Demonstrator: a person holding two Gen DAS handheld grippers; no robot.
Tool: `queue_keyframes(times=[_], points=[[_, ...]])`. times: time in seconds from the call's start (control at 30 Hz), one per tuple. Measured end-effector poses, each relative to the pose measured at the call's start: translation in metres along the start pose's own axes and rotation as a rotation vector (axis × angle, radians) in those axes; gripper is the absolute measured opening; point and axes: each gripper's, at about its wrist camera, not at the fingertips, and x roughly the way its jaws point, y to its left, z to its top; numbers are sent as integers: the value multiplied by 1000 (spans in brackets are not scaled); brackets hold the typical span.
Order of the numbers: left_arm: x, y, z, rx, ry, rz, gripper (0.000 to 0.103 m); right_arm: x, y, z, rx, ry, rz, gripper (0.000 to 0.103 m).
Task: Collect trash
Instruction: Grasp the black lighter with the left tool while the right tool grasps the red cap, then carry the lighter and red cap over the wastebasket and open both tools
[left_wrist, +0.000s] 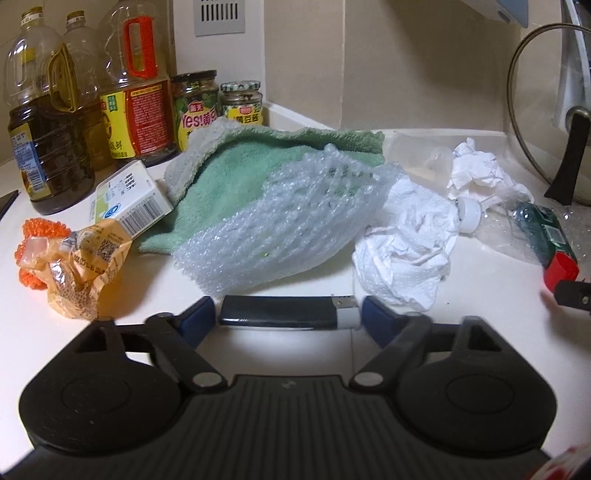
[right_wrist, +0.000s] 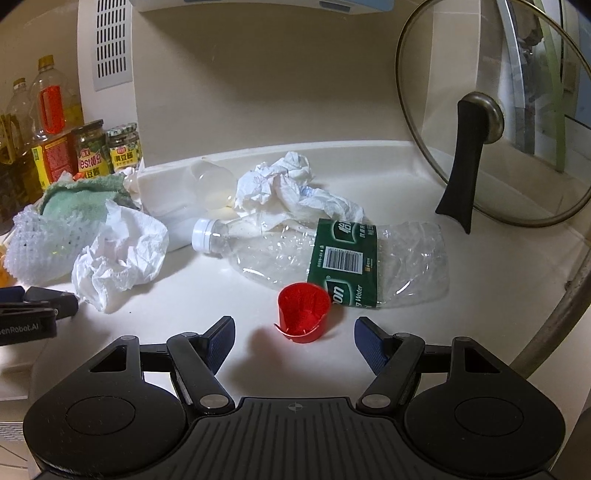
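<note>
Low in the left wrist view, the left gripper (left_wrist: 288, 314) has its jaws set around a dark lighter (left_wrist: 284, 315) lying crosswise, one pad at each end; whether they press I cannot tell. Just ahead of the right gripper (right_wrist: 294, 332), jaws wide and empty, stands a red cap (right_wrist: 303, 312), touching the crushed bottle (right_wrist: 332, 254) on the worktop (right_wrist: 480, 258).

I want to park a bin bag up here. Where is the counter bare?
Bare patch: between the crushed water bottle and the leaning glass pot lid, toward the back wall. A smaller one lies in front of the crumpled paper towel. It is crowded from the green cloth to the oil bottles.
</note>
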Motion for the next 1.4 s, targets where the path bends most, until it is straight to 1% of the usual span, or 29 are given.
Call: queue_keyframes(times=[0.17, 0.37, 0.5, 0.7, 0.73, 0.77, 0.8, 0.97, 1.07, 1.17, 1.23, 1.4], points=[[-5, 4, -1, -12, 13, -25, 80, 2, 0, 0, 9, -2, -7, 71], [-21, 7, -5, -11, 17, -67, 80, 5, 2, 2, 0, -12, 6, 71], [-32, 8, -6, 4, 10, -77, 80, 11, 4, 3, -10, -15, 8, 71], [-44, 8, -7, 12, -7, -84, 80, 22, 1, 2, -3, -20, -21, 71], [-45, 8, -8, 12, -7, -86, 80, 23, 1, 2, 0, -21, -22, 69], [-46, 7, -8, 13, -6, -87, 80, 23, 0, 2, -2, -22, -23, 58], [-47, 8, -9, 14, -3, -89, 80, 24, 0, 1, -8, -20, -19, 34], [-56, 9, -14, 30, -6, -112, 80, 16, 4, 0, -15, -24, -6, 33], [-65, 12, -19, 40, -4, -134, 80, 2, 14, -2, -24, -24, 23, 33], [-75, 18, -27, 62, -4, -154, 80, -15, 32, -8, -50, -18, 73, 33], [-82, 22, -32, 98, -2, -172, 80, -26, 45, -13, -71, -10, 106, 33], [-104, 42, -51, 160, 10, -257, 80, -57, 82, -29, -120, 10, 178, 33]])
